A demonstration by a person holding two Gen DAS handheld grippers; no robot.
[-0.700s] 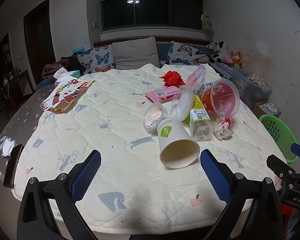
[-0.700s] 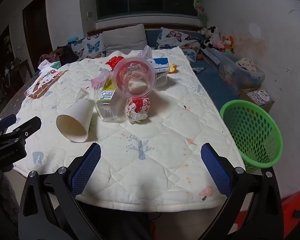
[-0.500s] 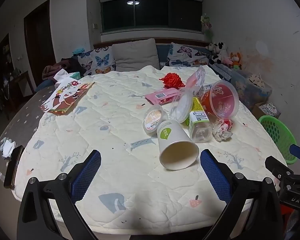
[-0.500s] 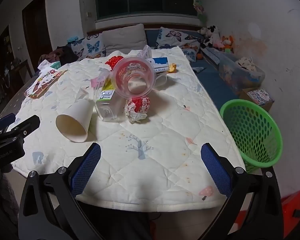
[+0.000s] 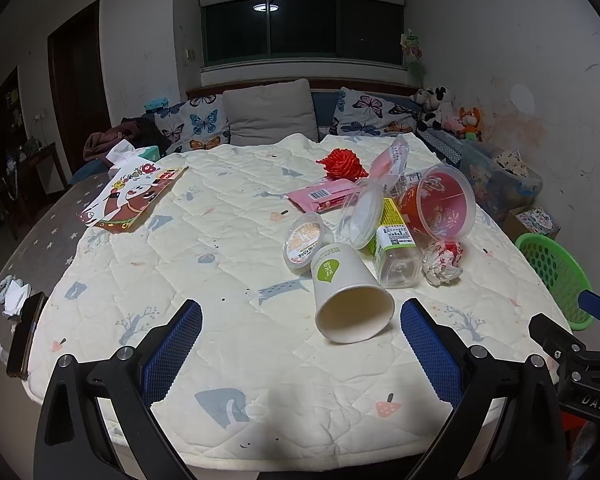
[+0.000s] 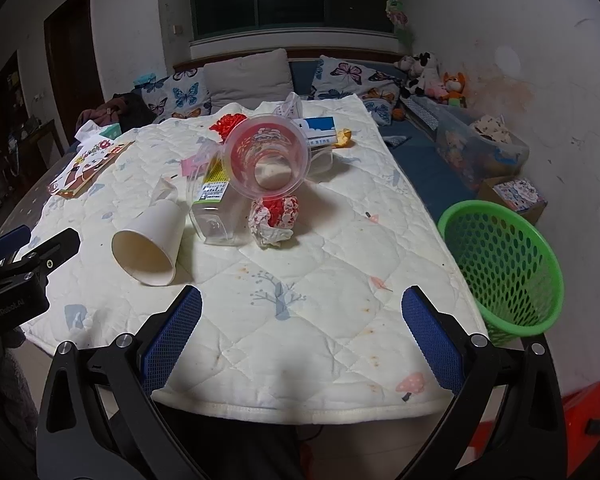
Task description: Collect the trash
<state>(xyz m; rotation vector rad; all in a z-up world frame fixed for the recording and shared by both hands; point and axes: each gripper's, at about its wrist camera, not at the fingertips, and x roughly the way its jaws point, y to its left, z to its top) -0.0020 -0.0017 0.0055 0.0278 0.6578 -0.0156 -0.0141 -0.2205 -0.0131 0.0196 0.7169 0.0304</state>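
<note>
Between the earlier frames and now, little has shifted: both views have crept slightly toward the trash pile, and no item has moved.

1. Paper cup [image 5: 350, 292]: lies on its side on the quilted tabletop [image 5: 180, 248], mouth toward me, nearest piece of the pile. I judge it light, thin-walled and easily crushed. Take hold across the rim end, with light closing force.
2. Clear plastic bottle [image 5: 396, 256]: lies just right of the paper cup, touching it or nearly so; yellow-green label, looks empty. Likely light and slippery; grip across the flat body.
3. Crumpled wrapper [image 6: 274, 218]: right of the bottle, soft, compressible, grips anywhere.
4. Red-printed plastic tub [image 6: 266, 160]: tipped on its side behind the bottle, open mouth showing, interior appears empty. Stiff rim; pinch one wall.
5. Small lidded cup [image 5: 304, 236] and a clear lid [image 5: 360, 216]: just behind the paper cup.
6. Green basket [image 6: 504, 268]: stands off the tabletop edge, right of the pile. No trash is visible inside.

Left gripper [image 5: 300, 340]: fingers apart, holding nothing, short of the paper cup. Right gripper [image 6: 300, 340]: fingers apart, holding nothing.
</note>
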